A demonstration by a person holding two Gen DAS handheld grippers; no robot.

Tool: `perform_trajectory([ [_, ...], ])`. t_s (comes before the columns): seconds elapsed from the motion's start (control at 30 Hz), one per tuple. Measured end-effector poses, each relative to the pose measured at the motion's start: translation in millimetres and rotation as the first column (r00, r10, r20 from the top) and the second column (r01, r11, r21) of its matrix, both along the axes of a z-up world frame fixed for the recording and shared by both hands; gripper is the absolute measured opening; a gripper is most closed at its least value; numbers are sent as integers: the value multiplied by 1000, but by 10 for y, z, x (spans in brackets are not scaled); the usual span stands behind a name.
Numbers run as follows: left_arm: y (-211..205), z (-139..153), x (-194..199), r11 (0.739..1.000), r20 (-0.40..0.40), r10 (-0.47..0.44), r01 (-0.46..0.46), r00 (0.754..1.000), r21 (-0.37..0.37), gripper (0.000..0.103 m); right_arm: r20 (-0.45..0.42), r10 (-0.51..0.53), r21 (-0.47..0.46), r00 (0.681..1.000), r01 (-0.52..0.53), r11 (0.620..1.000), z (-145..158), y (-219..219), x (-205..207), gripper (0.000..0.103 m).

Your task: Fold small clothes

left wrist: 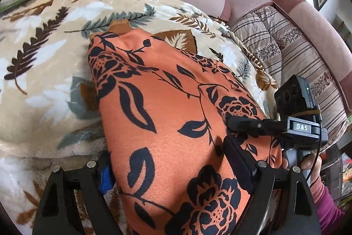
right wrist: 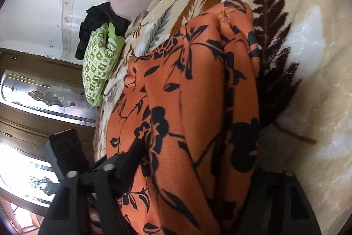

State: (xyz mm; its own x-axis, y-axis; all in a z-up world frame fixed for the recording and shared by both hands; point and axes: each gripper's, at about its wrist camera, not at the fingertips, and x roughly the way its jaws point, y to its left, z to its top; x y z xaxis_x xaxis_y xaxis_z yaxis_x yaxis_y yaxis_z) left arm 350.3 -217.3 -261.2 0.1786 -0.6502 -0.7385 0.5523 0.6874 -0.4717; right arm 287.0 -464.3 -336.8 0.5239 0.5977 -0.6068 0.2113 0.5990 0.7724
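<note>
The orange floral-print fleece garment [left wrist: 171, 116] lies lengthwise on the beige leaf-patterned plush blanket [left wrist: 44, 72], partly folded. The right gripper [left wrist: 228, 131], at four o'clock in the left wrist view, has its fingers clamped on the garment's edge. The left gripper [left wrist: 176, 166] straddles the cloth, fingers apart. Best to pin the crease with the left while the right carries its edge across evenly.

Both grippers are matte black plastic. The left gripper [left wrist: 171, 171] has angular finger arms pinned with round silver screw heads and a blue patch by one finger. The right gripper [left wrist: 231, 131] carries a small white label reading "DAS", a thin black cable and a black camera block [left wrist: 292, 96] with a green light. The hand [left wrist: 308, 165] has a magenta sleeve [left wrist: 330, 210].
</note>
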Motion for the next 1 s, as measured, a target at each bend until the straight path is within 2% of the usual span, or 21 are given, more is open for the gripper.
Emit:
perform_trajectory([
  [0.07, 3, 32, -23, 1000, 10, -4, 4, 1000, -2, 87, 5, 0, -30, 1000, 1, 1000, 27, 32, -10, 52],
  [0.2, 25, 128, -97, 1000, 31, -8, 8, 999, -11, 87, 28, -8, -64, 1000, 10, 998, 120, 77, -36, 47],
  [0.53, 263, 507, -269, 999, 95, 24, -21, 995, -34, 87, 100, 4, -62, 995, 2, 998, 415, 330, -131, 46],
  [0.8, 549, 711, -415, 998, 158, 59, -59, 986, -2, 87, 158, 21, -33, 987, -15, 999, 601, 621, -180, 46],
  [1.0, 768, 781, -497, 996, 181, 80, -84, 980, 13, 87, 169, 38, -8, 985, -37, 999, 654, 836, -224, 46],
])
